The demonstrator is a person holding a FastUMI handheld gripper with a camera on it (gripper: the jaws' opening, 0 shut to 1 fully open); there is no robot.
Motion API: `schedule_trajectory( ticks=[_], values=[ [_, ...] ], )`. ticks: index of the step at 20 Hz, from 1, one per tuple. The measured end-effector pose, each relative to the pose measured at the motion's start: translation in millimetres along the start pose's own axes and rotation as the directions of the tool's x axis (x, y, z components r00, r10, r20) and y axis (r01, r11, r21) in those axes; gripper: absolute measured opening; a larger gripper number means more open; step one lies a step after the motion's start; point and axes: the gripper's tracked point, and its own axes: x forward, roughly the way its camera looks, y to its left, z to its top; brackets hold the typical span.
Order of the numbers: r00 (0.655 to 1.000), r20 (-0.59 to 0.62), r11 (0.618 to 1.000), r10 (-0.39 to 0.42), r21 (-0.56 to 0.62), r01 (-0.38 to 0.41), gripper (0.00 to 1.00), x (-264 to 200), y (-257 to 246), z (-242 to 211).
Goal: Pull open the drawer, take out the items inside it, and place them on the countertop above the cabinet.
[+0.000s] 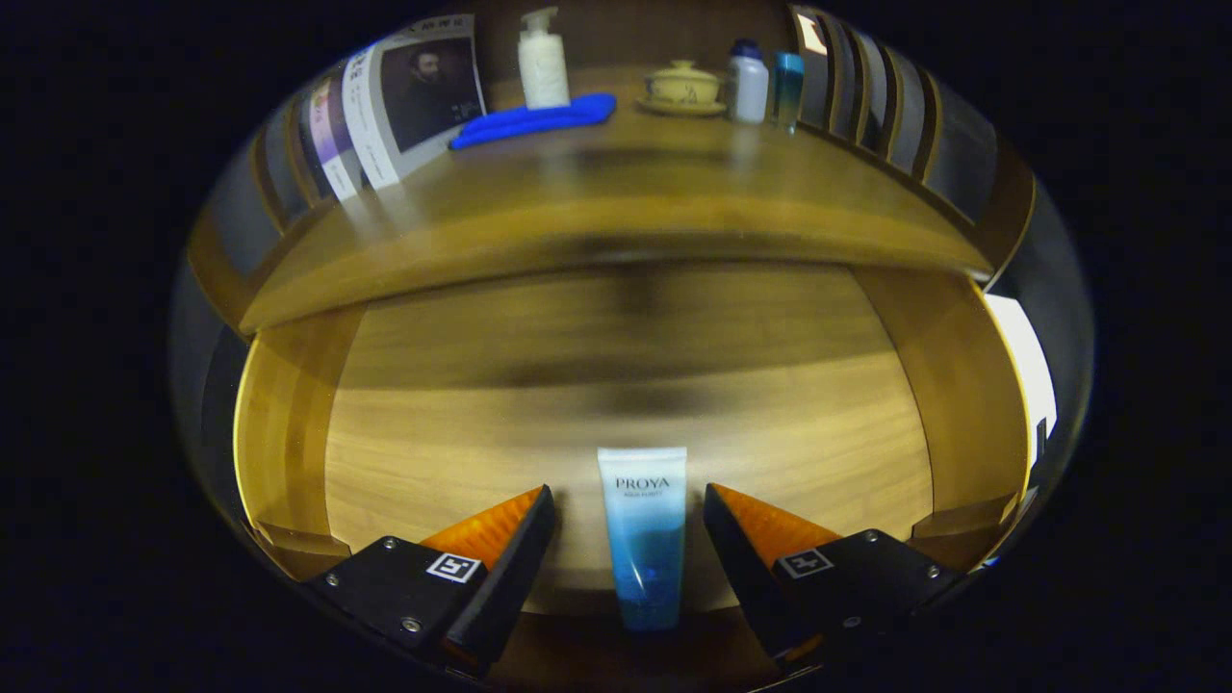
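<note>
The wooden drawer (289, 433) stands pulled open below me, its pale floor bare but for one item. A white-to-blue cosmetic tube (643, 534) lies flat on the drawer floor, near the front wall, cap end toward me. My gripper (628, 508) is open, with one finger on each side of the tube and a clear gap to both. The fingertips reach about the tube's upper third. Above the drawer runs the wooden countertop (616, 202) of the cabinet.
On the countertop stand a white pump bottle (543, 60), a blue cloth (535, 120), a lidded ceramic bowl on a saucer (682, 87), a white bottle (748, 85) and a teal bottle (787, 89). Books (409, 96) lean at its left end. Wooden slats (885, 106) rise at the right.
</note>
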Motion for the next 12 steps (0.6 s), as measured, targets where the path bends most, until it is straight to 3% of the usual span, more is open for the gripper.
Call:
schedule_trajectory(
  ticks=[4,6,12],
  values=[
    [0.996,-0.084,0.999,-0.002,0.033,0.005,0.93,8.6,3.7,-13.5],
    [0.995,-0.101,1.0,-0.022,0.002,0.023,0.86,5.9,4.4,-10.7],
    [0.996,-0.079,0.999,-0.039,0.019,0.041,0.8,11.8,2.4,-6.7]
  ],
)
